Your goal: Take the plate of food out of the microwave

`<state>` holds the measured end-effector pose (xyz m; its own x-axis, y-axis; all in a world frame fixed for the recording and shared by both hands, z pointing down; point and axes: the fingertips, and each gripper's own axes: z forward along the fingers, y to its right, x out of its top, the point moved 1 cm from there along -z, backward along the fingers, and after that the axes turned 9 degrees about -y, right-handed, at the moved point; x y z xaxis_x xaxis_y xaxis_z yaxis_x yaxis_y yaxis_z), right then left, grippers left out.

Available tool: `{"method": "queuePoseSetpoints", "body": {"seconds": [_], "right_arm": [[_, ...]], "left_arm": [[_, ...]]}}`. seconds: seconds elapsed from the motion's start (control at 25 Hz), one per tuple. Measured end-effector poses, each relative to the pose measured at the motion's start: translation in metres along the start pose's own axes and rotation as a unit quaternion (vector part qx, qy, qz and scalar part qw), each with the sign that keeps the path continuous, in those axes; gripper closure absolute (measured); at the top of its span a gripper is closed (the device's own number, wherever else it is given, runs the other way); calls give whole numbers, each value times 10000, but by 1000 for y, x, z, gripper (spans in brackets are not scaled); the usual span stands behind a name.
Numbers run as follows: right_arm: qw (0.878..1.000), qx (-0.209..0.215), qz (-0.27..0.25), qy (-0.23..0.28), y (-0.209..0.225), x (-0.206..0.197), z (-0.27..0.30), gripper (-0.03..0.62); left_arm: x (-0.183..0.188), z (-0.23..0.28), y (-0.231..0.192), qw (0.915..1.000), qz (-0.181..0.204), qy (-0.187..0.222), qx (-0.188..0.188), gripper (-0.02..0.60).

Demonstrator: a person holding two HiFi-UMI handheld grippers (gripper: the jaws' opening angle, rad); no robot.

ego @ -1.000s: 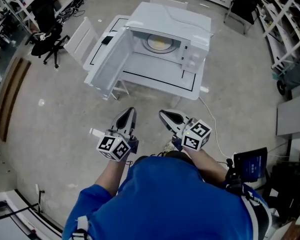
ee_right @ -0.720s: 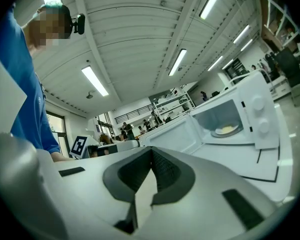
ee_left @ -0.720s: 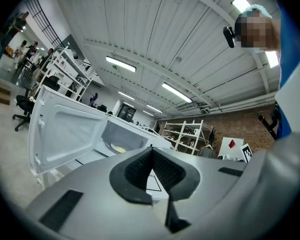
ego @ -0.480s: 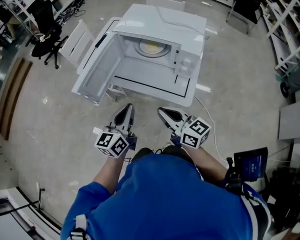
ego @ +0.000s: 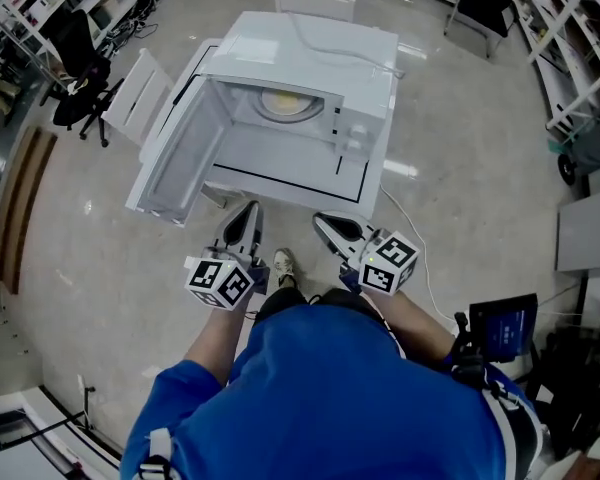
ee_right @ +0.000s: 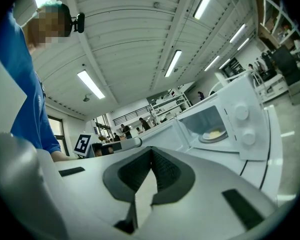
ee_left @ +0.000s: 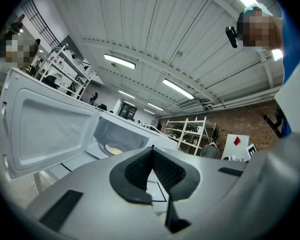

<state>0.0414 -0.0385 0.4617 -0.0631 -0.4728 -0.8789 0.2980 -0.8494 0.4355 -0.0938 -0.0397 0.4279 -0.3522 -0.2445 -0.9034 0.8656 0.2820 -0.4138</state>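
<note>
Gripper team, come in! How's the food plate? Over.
Left gripper and right gripper shut, empty, short of white microwave. Round plate of yellow food inside, untouched. Door open, nothing blocking.

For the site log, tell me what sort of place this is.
Most likely a lab or workshop hall, not a kitchen: the microwave stands on a white table in the middle of a bare concrete floor, open shelves line the sides, and an office chair sits nearby.

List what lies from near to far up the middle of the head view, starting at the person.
blue shirt → left gripper and right gripper, side by side → table front edge → plate of food inside the open microwave → white chair
</note>
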Motion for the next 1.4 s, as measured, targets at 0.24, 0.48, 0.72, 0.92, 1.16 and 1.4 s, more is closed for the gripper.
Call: {"method": "queuePoseSetpoints", "body": {"seconds": [0.24,0.48,0.72,0.92,1.16,1.4], "right_arm": [[9997,-235,8,3,23,15,15,596],[9986,-526,65,15,50,23,35,595],[9966,-806,134,-72,77,30,58,595],[9944,-1037,201,-80,96,37,78,597],[9913,-1290,258,-87,111,40,99,597],[9886,-1465,286,-179,130,38,111,596]], "left_arm": [[11,38,-25,9998,-16,-70,-162,572],[13,75,-54,9991,32,-268,-339,572],[13,117,-87,9970,280,-561,-449,572],[14,146,-110,9947,358,-764,-593,572],[8,172,-130,9893,693,-1054,-734,572],[-1,195,-139,9826,1053,-1300,-804,572]]}}
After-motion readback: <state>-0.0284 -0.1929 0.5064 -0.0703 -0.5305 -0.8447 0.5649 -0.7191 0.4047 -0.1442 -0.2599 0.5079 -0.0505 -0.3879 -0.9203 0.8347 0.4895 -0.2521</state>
